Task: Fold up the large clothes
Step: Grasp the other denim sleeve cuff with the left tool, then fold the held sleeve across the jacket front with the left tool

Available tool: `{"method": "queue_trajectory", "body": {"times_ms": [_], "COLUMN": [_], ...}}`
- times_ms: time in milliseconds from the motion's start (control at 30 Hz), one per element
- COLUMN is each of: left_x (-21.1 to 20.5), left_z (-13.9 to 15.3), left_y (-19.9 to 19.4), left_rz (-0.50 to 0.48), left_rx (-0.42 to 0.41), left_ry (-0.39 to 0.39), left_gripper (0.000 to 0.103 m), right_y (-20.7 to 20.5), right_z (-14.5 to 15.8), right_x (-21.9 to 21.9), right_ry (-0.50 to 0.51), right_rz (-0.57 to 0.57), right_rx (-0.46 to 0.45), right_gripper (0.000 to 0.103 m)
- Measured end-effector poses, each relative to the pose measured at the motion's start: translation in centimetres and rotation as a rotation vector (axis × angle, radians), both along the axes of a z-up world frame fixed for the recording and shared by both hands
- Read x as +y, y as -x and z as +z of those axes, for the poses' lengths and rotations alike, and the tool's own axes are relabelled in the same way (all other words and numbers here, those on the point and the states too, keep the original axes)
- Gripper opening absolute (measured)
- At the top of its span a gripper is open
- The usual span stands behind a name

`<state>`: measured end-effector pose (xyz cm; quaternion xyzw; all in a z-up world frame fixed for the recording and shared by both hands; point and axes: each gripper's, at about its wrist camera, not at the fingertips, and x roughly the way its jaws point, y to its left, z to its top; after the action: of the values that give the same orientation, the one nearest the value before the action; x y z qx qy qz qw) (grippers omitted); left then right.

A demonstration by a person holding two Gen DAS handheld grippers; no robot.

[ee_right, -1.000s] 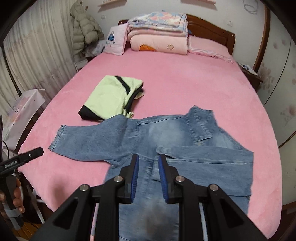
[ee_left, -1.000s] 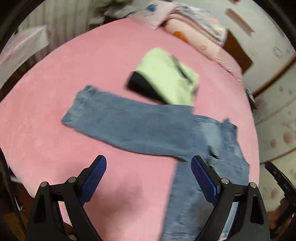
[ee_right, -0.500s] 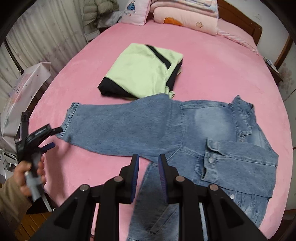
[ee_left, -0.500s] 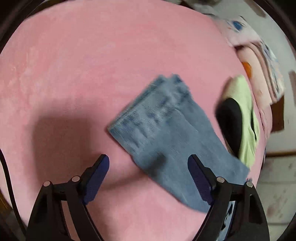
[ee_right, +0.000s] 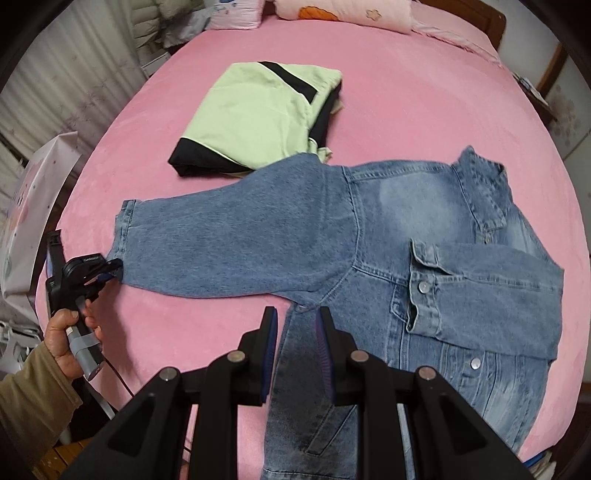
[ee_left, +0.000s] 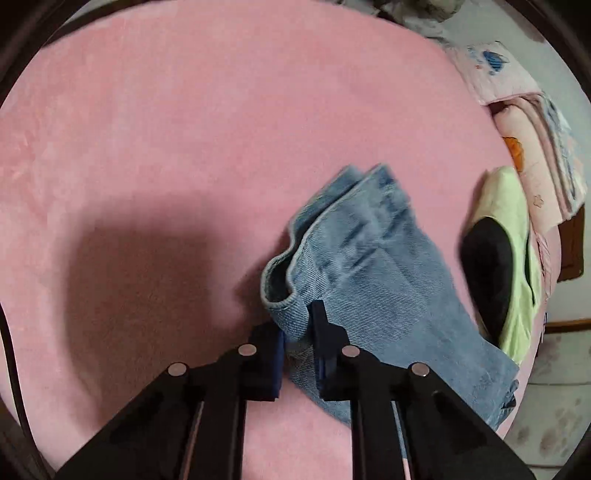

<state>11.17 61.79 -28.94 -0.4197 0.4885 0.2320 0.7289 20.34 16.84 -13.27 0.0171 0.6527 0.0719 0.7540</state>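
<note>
Denim jacket (ee_right: 424, 258): heavy, limp; left gripper (ee_left: 299, 328) closing on sleeve cuff (ee_left: 291, 314) near bed (ee_left: 147, 129) edge, right gripper (ee_right: 295, 332) half-open, grasping nothing.

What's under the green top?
Only the pink bed shows around the green top. A black part peeks out along its edges. The jacket sleeve overlaps one corner. Anything underneath is hidden.

I was working in a home bedroom: pink-covered bed (ee_right: 406, 92), pillows (ee_right: 347, 13), curtains (ee_right: 55, 74), wooden headboard (ee_right: 480, 18).
</note>
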Motion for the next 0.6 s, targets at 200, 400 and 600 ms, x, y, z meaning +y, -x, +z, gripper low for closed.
{"method": "queue_trajectory", "body": {"times_ms": [200, 400, 600], "left_x": [-3.3, -13.5, -27.7], "left_z": [7.7, 17.6, 21.7], "left_y": [-0.3, -2.9, -7.1], "left_rz": [-0.117, -0.455, -0.757], "left_rx": [-0.24, -0.494, -0.609], "left_ry": [0.04, 0.069, 0.131], "left_gripper": [0.01, 0.01, 0.01], "right_y": [0.3, 1.2, 3.1], "right_z": [-0.2, 0.2, 0.4], "right_x": [-1.9, -6.3, -13.2], "right_ry": [-0.025, -0.049, -0.065], "right_rz": [-0.049, -0.148, -0.279], "right_rx": [0.007, -0.009, -0.027], "right_gripper": [0.021, 0.021, 0.021]}}
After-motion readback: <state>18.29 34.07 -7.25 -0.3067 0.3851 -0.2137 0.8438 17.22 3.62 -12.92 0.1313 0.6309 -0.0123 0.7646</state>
